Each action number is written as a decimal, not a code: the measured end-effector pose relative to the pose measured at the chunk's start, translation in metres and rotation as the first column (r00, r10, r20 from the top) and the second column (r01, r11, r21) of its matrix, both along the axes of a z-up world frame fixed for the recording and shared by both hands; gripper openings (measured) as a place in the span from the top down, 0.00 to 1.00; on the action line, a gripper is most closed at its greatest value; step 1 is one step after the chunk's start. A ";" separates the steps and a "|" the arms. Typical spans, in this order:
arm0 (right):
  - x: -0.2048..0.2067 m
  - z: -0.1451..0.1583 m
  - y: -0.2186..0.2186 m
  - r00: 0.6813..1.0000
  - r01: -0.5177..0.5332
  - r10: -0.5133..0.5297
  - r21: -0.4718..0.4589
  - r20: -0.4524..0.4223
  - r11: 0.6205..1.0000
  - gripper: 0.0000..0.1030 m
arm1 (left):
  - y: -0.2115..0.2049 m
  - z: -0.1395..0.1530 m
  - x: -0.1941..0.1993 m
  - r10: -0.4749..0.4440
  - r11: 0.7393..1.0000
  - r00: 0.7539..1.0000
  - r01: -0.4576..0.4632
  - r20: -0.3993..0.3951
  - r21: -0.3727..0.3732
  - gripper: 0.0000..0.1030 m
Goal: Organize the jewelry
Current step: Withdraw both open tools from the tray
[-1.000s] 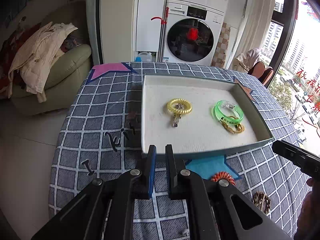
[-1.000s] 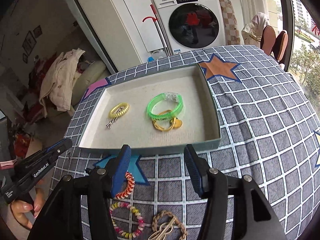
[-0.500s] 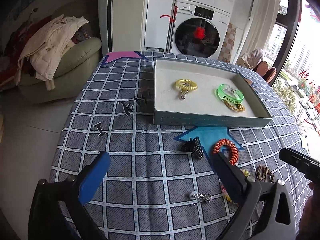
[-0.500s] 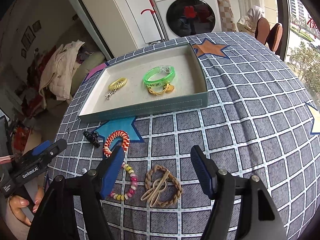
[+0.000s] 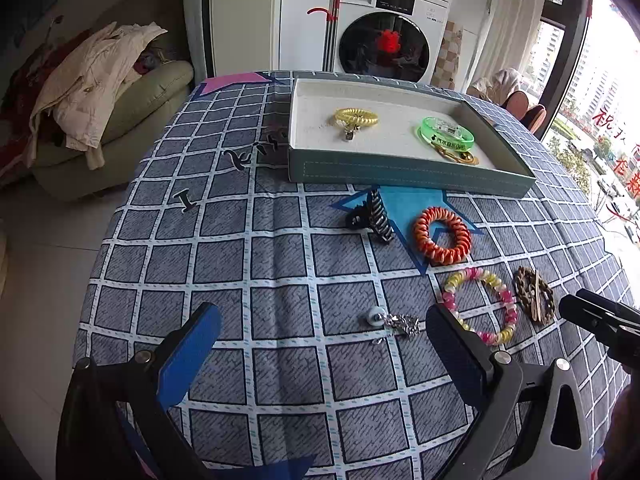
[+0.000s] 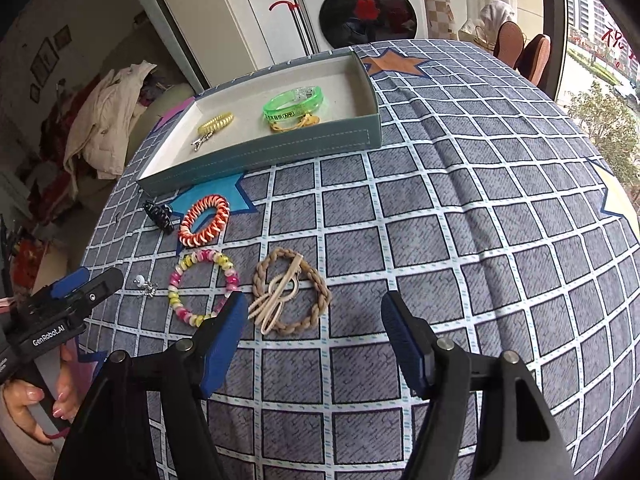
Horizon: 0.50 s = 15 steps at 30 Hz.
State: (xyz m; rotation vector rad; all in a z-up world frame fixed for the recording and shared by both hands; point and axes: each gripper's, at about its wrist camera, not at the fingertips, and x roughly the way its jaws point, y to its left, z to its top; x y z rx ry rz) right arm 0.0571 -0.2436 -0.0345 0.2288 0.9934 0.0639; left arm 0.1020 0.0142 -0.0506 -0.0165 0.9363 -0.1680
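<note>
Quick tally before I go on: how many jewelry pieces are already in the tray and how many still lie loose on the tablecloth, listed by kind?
In the tray:
Yellow coil tie with clip: 1
Green wristband: 1
Gold piece: 1

On the cloth:
Black claw clip: 1
Orange coil tie: 1
Beaded bracelet: 1
Brown braided ring: 1
Small silver piece: 1

Total: 8 (3 in, 5 out)

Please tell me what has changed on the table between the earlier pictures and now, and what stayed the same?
The left tongs opened wide from shut; the right tongs opened a little. Both pulled back from the tray, so the loose pieces on the cloth came into view, such as the orange coil band and the braided ring. Nothing was taken or let go. The tray and its yellow coil and green bracelet stayed put.
</note>
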 end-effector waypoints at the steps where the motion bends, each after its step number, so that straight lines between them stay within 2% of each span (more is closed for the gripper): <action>1: -0.002 -0.001 0.000 1.000 -0.001 0.001 -0.005 -0.001 1.000 0.30 | -0.003 -0.001 -0.003 -0.006 1.000 1.000 0.006 0.000 0.008 0.00; 12: -0.004 -0.006 0.000 1.000 0.020 -0.021 -0.036 -0.007 0.999 0.30 | -0.014 -0.009 -0.007 0.005 0.999 1.000 -0.005 -0.025 0.032 0.00; 15: -0.003 -0.007 -0.002 1.000 0.025 -0.025 -0.037 -0.008 0.999 0.33 | -0.016 -0.011 -0.006 0.004 0.999 1.000 -0.003 -0.027 0.039 0.00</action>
